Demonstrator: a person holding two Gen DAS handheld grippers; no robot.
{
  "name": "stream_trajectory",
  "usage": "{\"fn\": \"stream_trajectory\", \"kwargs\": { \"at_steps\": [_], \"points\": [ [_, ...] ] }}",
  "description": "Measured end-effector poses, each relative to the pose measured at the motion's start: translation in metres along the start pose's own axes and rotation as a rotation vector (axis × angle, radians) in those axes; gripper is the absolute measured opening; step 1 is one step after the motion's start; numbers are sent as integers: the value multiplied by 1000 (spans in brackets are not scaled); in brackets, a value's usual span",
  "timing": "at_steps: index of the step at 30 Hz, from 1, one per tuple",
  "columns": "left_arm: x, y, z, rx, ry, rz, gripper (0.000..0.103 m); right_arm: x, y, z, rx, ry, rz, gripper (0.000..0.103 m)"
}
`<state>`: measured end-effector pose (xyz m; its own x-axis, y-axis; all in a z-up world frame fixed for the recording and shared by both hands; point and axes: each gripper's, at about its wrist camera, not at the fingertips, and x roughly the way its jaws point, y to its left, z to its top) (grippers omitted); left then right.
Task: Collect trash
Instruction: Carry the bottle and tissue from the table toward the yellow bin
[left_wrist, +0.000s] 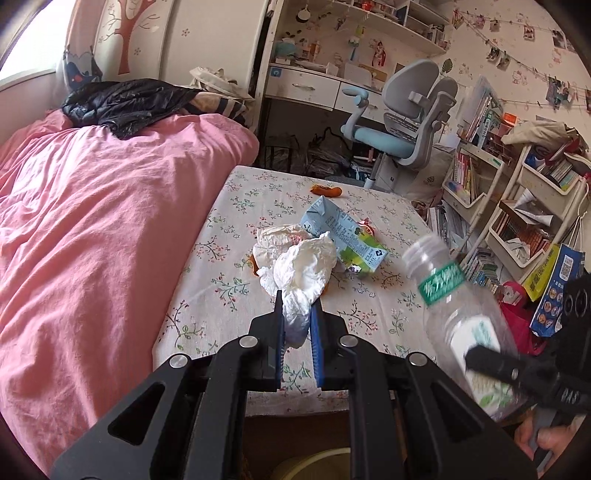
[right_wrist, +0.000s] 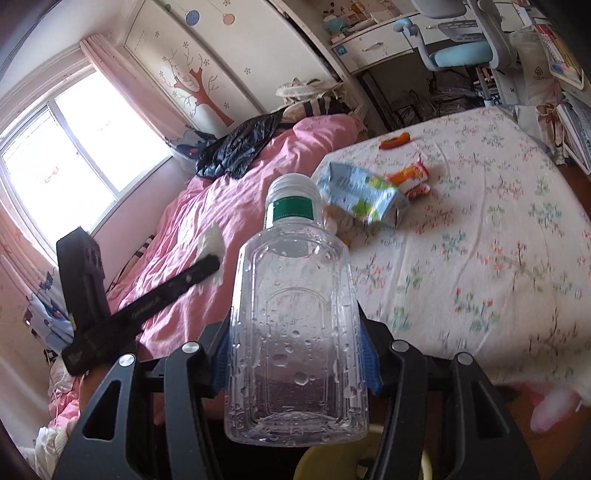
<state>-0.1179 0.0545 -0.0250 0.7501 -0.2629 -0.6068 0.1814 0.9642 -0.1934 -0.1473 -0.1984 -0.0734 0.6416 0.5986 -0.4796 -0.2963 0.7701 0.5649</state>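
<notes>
My left gripper (left_wrist: 297, 301) is shut on a crumpled white tissue (left_wrist: 306, 266), held just above the floral table (left_wrist: 221, 295). My right gripper (right_wrist: 295, 354) is shut on a clear empty plastic bottle (right_wrist: 295, 295) with a green neck label, gripped low on its body. That bottle (left_wrist: 458, 310) also appears at the right of the left wrist view. Left on the table are a flattened blue-green carton (left_wrist: 343, 236), a crumpled white paper (left_wrist: 275, 240), an orange-red wrapper (right_wrist: 410, 175) and an orange peel (left_wrist: 325, 190). The left gripper (right_wrist: 212, 264) with its tissue shows in the right wrist view.
A pale yellow bin rim (right_wrist: 317, 461) shows below both grippers at the table's near edge. A pink-covered bed (left_wrist: 92, 221) runs along the table's left side. A desk chair (left_wrist: 399, 133) and crowded bookshelves (left_wrist: 517, 206) stand beyond and to the right.
</notes>
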Motion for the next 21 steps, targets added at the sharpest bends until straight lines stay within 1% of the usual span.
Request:
{"fn": "stream_trajectory", "kwargs": {
  "at_steps": [8,10,13,17,21],
  "points": [
    [-8,-8,-13,11,6,-11,12,-2,5,-69,11,146,-13,54],
    [-10,-10,-17,13,8,-17,12,-1,5,-86,14,186,-26,54],
    [-12,-14,-22,14,11,-26,12,3,4,-107,2,249,-68,54],
    [-15,-18,-31,17,16,-41,12,14,1,-123,-20,322,-125,54],
    [-16,-20,-37,20,24,-51,12,28,0,-127,-42,362,-158,54]
  ]
}}
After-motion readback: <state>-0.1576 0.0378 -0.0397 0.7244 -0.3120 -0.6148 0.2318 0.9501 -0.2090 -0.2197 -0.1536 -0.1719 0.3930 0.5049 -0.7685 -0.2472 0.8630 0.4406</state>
